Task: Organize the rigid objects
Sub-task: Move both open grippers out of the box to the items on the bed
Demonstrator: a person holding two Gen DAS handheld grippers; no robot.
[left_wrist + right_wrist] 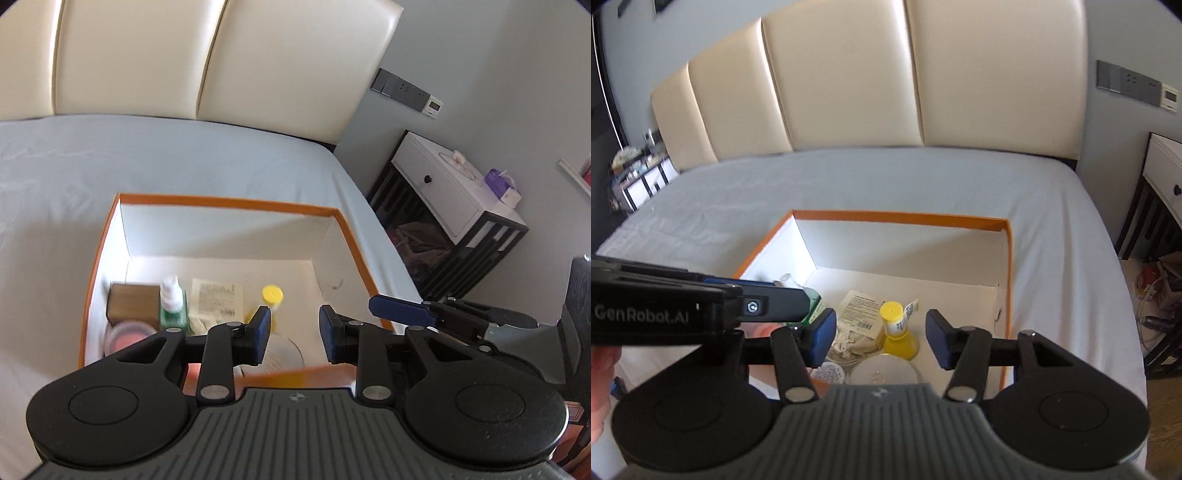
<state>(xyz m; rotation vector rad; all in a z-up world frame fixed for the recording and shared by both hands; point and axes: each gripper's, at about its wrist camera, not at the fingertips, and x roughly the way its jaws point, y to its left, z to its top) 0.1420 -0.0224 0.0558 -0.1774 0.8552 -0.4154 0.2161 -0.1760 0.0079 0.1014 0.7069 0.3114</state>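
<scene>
An orange-rimmed box with white walls lies on the bed. Inside are a brown carton, a green spray bottle, a yellow-capped bottle, a pink round tub and a labelled packet. My left gripper hovers over the box's near edge, its jaws a narrow gap apart and empty. Just right of it is a blue finger of the right gripper. In the right wrist view my right gripper stands open and empty above the yellow-capped bottle, a beige pouch and a round silvery lid.
The box sits on a pale blue bed sheet before a cream padded headboard. A white and black nightstand stands to the bed's right. A hand shows at the left edge. The far half of the box floor is bare.
</scene>
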